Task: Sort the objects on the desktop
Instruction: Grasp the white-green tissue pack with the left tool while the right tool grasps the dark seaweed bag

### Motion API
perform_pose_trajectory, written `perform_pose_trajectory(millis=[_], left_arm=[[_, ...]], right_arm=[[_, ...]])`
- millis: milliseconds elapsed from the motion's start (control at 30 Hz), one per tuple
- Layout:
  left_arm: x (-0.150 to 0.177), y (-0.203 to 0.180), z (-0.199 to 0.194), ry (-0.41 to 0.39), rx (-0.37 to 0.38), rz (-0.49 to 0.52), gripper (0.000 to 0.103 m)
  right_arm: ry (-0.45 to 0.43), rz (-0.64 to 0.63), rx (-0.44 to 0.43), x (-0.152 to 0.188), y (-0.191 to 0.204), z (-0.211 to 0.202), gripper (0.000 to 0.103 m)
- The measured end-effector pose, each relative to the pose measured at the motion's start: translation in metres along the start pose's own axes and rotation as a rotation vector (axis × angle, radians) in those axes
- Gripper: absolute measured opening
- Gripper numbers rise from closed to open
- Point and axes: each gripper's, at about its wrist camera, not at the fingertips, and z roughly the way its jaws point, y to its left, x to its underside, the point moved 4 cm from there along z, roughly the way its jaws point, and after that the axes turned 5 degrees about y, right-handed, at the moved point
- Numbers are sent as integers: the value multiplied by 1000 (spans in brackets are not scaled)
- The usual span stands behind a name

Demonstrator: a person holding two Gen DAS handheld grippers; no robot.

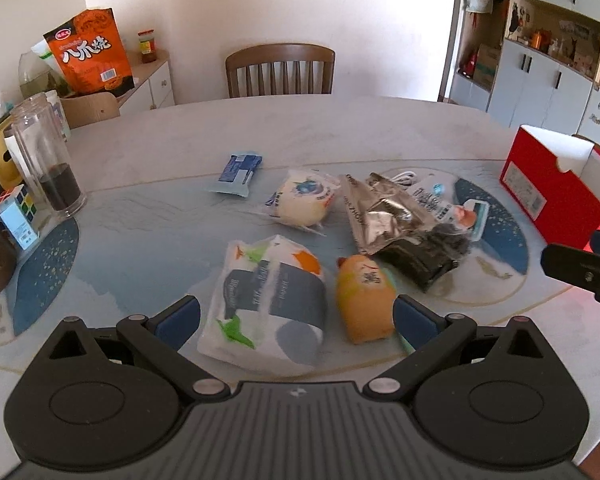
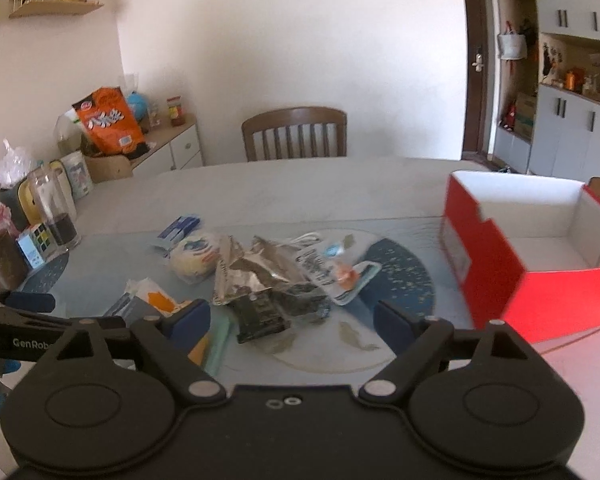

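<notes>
Both tools are released and grasp nothing. The left gripper (image 1: 296,316) hangs over the tissue pack (image 1: 266,302) and orange bun (image 1: 364,300) at 6 o'clock; the right gripper (image 2: 292,322) spreads before the dark packet (image 2: 264,314). Beyond lie the foil bag (image 1: 384,210), round bun (image 1: 302,202) and blue pack (image 1: 236,172). The red box (image 2: 520,248) at 3 o'clock looks empty, so sorting seems barely begun, with all of these left to move.

Snack packets (image 1: 388,216) lie clustered mid-desk (image 1: 260,128) on a mat. An open box (image 2: 540,248) sits at the right edge; a clear jar (image 1: 48,160) and a puzzle cube (image 1: 18,210) stand at the left edge. A chair (image 1: 280,70) stands behind the far edge.
</notes>
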Motion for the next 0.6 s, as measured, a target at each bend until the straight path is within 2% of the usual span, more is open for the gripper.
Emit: perform_pose_trajectory(millis=[600], left_arm=[[0, 30, 54, 63, 13, 10, 103]], right_arm=[[109, -86, -36, -11, 32, 77, 76]])
